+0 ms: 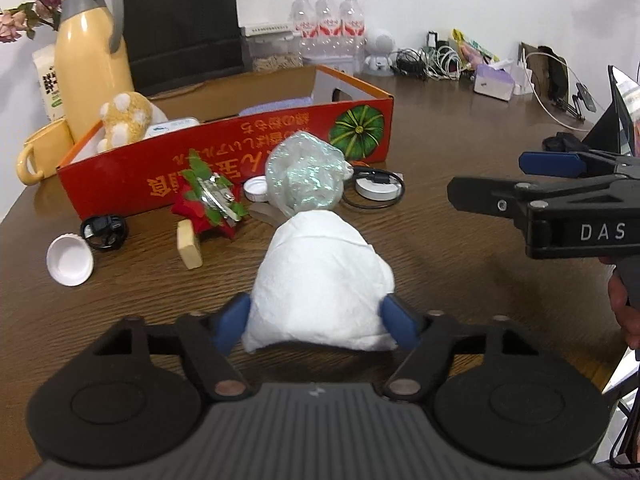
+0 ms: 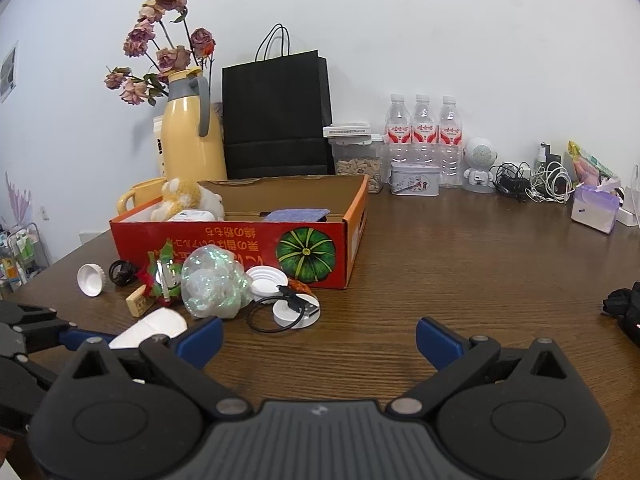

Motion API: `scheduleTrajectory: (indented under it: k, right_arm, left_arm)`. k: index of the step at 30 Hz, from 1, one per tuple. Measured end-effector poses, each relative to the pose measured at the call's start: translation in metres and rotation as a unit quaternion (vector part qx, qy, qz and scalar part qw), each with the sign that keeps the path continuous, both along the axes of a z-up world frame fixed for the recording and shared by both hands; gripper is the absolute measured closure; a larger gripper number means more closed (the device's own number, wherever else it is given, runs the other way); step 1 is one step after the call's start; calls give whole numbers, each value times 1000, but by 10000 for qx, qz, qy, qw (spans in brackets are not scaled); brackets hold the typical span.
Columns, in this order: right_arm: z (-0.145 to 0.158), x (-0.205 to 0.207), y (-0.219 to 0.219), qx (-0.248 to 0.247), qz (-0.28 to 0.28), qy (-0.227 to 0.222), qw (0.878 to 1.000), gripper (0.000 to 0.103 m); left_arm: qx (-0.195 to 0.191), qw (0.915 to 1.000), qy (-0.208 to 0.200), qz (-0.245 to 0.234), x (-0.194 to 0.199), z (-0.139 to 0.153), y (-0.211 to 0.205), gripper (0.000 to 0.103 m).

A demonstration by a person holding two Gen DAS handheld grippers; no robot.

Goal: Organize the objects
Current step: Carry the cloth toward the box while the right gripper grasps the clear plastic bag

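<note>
Tissue wad (image 1: 320,280) lies before the box (image 1: 224,172), jug (image 1: 92,60) behind it

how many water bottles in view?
3. The bottles stand side by side at the back wall, right of the black bag: left, middle, right. More may be hidden behind the bag or box.

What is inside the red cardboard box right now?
The red box holds a plush toy, a white container beside it, and a purple cloth. The front wall hides the box floor and anything lying low.
</note>
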State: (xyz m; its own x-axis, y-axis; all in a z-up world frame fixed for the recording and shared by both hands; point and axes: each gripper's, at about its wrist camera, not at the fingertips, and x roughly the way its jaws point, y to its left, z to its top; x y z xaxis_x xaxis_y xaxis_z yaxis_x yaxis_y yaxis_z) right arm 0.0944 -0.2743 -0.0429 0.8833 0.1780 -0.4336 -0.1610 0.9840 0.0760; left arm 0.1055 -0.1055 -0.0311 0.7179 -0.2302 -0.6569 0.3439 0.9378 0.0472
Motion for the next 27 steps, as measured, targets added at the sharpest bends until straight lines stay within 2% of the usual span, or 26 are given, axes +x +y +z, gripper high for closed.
scheduleTrajectory:
  k: [7,18,27]
  right_arm:
    - [1,1,7,-81,59,25,9999,0]
    - [1,9,21,-223,178,63,9996,0]
    - [9,43,69,-423,736,-63,9964,2]
  left_arm:
    - [-288,9994,-81,163,-5,5,16,35]
    - [-453,9959,-668,396,-16,31,41,38]
    - [-567,9912,-943,732,-6,46,68,38]
